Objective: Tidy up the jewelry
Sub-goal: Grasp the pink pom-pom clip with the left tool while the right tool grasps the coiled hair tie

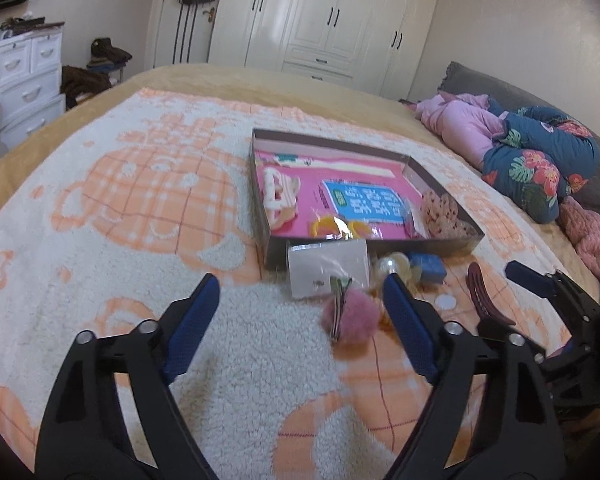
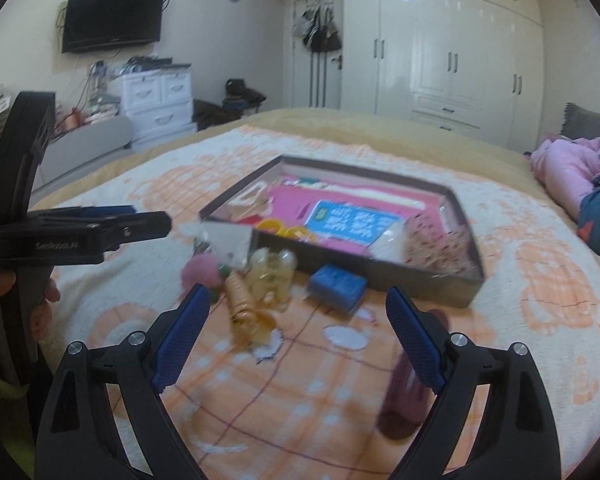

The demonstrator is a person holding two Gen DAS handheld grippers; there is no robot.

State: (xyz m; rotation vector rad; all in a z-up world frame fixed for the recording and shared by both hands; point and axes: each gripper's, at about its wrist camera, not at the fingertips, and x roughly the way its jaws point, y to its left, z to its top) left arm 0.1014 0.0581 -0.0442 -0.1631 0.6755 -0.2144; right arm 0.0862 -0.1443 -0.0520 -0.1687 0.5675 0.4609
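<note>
A shallow dark box (image 1: 380, 246) (image 2: 380, 270) with a pink lining lies on the bed and holds hair clips, yellow rings and a spotted scrunchie. In front of it lie a pink pom-pom clip (image 1: 350, 316) (image 2: 202, 272), a white card packet (image 1: 328, 266), a blue block (image 1: 428, 266) (image 2: 336, 284), a pearl piece (image 1: 392, 266), a dark red hair claw (image 1: 482, 300) (image 2: 404, 396) and an amber clip (image 2: 244, 304). My left gripper (image 1: 300, 300) is open, the pom-pom just inside its right finger. My right gripper (image 2: 298, 308) is open above the blanket, empty.
An orange and white blanket (image 1: 140, 200) covers the bed. Folded pink and floral bedding (image 1: 532, 152) lies on the right. White wardrobes (image 2: 440, 48) stand behind, a white drawer unit (image 2: 156, 96) on the left. The left gripper's body (image 2: 80, 232) shows at the left of the right wrist view.
</note>
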